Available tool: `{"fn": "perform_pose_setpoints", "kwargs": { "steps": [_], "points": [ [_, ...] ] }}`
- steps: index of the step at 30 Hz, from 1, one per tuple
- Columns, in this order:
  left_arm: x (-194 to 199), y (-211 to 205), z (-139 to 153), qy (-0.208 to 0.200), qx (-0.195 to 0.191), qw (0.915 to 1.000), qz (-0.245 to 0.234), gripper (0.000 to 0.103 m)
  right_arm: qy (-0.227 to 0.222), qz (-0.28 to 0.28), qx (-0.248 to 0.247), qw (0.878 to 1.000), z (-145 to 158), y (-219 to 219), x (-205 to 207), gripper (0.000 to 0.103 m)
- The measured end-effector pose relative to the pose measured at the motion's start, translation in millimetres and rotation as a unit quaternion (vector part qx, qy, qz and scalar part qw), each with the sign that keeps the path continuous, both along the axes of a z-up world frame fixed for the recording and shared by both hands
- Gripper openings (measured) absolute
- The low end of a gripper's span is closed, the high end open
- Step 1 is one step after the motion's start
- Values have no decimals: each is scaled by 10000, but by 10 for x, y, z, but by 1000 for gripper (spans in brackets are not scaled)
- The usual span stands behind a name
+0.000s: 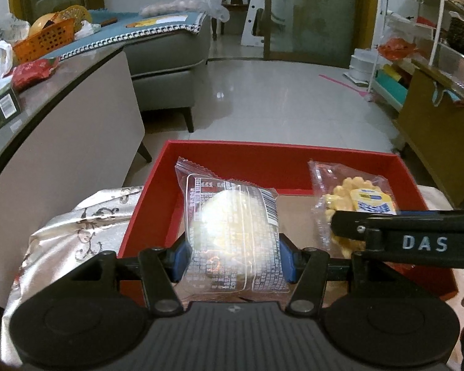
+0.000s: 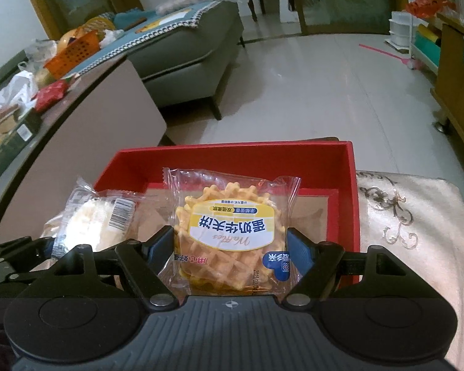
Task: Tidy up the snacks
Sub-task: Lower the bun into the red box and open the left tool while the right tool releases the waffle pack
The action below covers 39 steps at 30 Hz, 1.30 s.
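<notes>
A red box (image 1: 294, 157) with a brown floor stands on a pale embroidered cloth. My left gripper (image 1: 233, 256) is shut on a clear-wrapped white pastry packet (image 1: 232, 225) and holds it over the box's left part. My right gripper (image 2: 232, 253) is shut on a wrapped waffle packet (image 2: 232, 232) with a yellow label, over the box's (image 2: 294, 160) right part. In the left wrist view the waffle packet (image 1: 349, 198) and the right gripper's arm show at the right. In the right wrist view the pastry packet (image 2: 92, 219) shows at the left.
The embroidered cloth (image 1: 77, 232) lies under the box, also at the right (image 2: 411, 232). A long table (image 1: 62, 99) at the left carries an orange basket (image 1: 45, 41), a red packet (image 1: 31, 72) and a dark box. A grey sofa (image 1: 170, 61) and a shelf unit (image 1: 417, 46) stand beyond.
</notes>
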<state>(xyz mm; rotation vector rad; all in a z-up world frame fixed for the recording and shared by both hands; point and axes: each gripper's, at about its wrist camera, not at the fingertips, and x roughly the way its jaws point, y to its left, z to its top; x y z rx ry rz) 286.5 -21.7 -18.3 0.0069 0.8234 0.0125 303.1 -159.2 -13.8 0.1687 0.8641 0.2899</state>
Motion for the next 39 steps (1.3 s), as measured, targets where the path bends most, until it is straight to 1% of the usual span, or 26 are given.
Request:
{"fn": "perform_pose_setpoints", "kwargs": {
  "steps": [4, 6, 8, 13, 16, 18, 20, 22, 28, 32, 39],
  "points": [
    [64, 24, -97, 76, 4, 10000, 63, 50, 93, -74, -67, 9999, -86, -29, 43, 82],
    [87, 18, -143, 136, 12, 9999, 67, 50, 36, -42, -223, 9997, -93, -2, 41, 82],
    [104, 16, -181, 200, 24, 9998, 89, 50, 27, -37, -275, 9996, -95, 16, 47, 82],
    [127, 28, -211, 333, 34, 9994, 92, 50, -18, 29, -578, 9983, -110, 86, 34, 83],
    [119, 38, -200, 355, 11, 9993, 108, 53, -16, -5, -524, 9986, -83, 73, 42, 83],
    [103, 36, -168, 318, 60, 9994, 131, 59, -26, -35, -500, 9987, -66, 53, 38, 86],
    [98, 47, -127, 252, 76, 9995, 165, 60, -44, -31, -510, 9987, -45, 46, 23, 86],
    [69, 67, -69, 233, 21, 9996, 152, 64, -38, -34, -530, 9986, -22, 40, 15, 86],
    [-147, 106, 121, 112, 47, 9999, 107, 65, -168, 5, -502, 9986, 172, 53, -131, 86],
    [-329, 143, 254, 32, -21, 10000, 76, 65, -268, 7, -418, 9988, 326, 57, -286, 87],
    [-638, 213, 422, -82, -134, 9999, 13, 66, -281, 65, -491, 9984, 433, 56, -568, 87]
  ]
}}
